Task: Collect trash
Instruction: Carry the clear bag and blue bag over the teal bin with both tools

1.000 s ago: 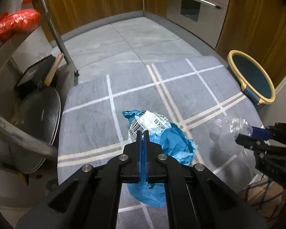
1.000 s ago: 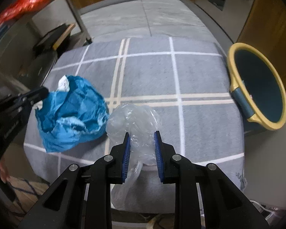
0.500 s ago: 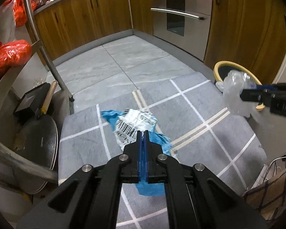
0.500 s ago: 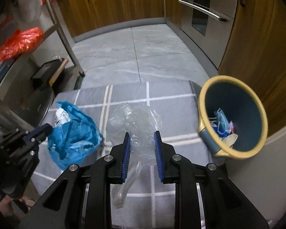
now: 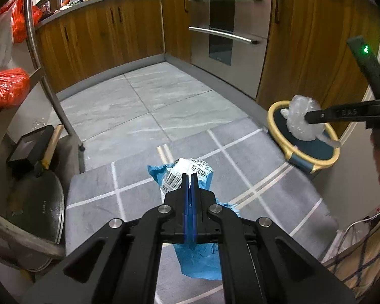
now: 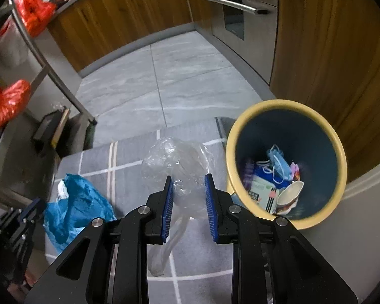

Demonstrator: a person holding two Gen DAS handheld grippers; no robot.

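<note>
Two tongs, left (image 5: 190,177) pinching blue bag (image 5: 200,263), mostly hidden, right (image 6: 188,185) clamping clear plastic (image 6: 179,162), bin (image 6: 286,106) blurred

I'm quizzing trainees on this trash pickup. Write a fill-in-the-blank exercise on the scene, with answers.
1. The right gripper is shut on a crumpled clear ____ bag.
2. The left gripper is shut on a ____ bag bearing a barcode label.
3. The trash bin has a ____ rim.
4. The used face mask lies inside the ____.

Answers: plastic; blue; yellow; bin
</note>
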